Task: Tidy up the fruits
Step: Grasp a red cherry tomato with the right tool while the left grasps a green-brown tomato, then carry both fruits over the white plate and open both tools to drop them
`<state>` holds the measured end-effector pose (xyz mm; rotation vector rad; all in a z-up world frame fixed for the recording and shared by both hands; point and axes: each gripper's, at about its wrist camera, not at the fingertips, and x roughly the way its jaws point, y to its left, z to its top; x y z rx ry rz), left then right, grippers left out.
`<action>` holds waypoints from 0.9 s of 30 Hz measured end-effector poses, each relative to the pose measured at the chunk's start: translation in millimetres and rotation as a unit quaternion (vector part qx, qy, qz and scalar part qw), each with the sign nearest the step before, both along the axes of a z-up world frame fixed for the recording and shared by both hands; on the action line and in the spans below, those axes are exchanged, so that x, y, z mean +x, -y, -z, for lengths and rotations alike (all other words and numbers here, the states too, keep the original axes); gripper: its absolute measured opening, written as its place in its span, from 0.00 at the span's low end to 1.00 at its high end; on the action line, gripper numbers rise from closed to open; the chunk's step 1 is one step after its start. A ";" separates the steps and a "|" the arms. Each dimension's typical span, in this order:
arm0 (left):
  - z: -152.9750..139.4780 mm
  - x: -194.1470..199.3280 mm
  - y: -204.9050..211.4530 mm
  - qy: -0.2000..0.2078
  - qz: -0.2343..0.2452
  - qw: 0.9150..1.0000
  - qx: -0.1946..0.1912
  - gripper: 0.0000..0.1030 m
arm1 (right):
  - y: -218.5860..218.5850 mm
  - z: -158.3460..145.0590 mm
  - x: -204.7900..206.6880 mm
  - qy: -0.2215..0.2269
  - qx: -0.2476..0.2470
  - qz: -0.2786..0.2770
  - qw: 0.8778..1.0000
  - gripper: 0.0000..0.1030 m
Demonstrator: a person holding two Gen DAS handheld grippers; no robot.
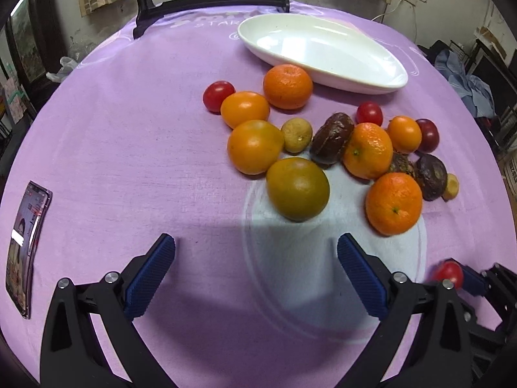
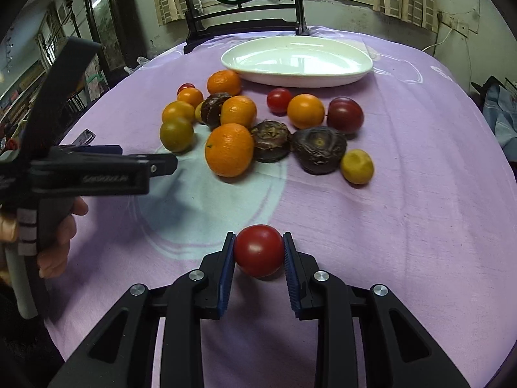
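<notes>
My right gripper is shut on a red tomato, its blue pads pressing both sides just above the purple cloth. The same tomato shows at the right edge of the left wrist view. My left gripper stands open over bare cloth, short of a greenish orange. A pile of fruit lies beyond: mandarins, orange tomatoes, dark passion fruits, red tomatoes and a small yellow fruit. A white oval dish sits empty behind the pile.
A phone lies on the cloth at the left edge. A dark chair stands behind the table's far side. A hand holds the left gripper's handle at the left of the right wrist view.
</notes>
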<state>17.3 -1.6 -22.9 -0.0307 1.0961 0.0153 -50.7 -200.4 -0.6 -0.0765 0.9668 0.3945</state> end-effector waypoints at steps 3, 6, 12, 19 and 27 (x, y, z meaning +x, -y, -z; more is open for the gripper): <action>4.4 10.5 5.0 -0.008 -0.005 1.000 -0.005 0.96 | 8.9 -2.5 -2.2 0.003 0.008 0.001 1.000 0.28; 3.4 18.3 11.3 -0.003 -0.004 1.000 -0.002 0.90 | 13.8 -3.4 -2.7 0.006 0.019 0.005 1.000 0.28; -1.8 23.7 26.1 0.014 0.025 1.000 0.012 0.51 | 12.5 -2.4 -2.3 0.002 0.022 0.001 1.000 0.28; -7.5 7.8 18.9 0.019 0.049 0.999 -0.009 0.37 | 7.6 -8.4 -4.3 0.008 0.014 -0.004 1.000 0.28; -79.0 -9.2 13.4 0.102 0.114 0.988 -0.016 0.37 | 10.5 -63.6 16.7 0.073 0.012 -0.002 0.997 0.28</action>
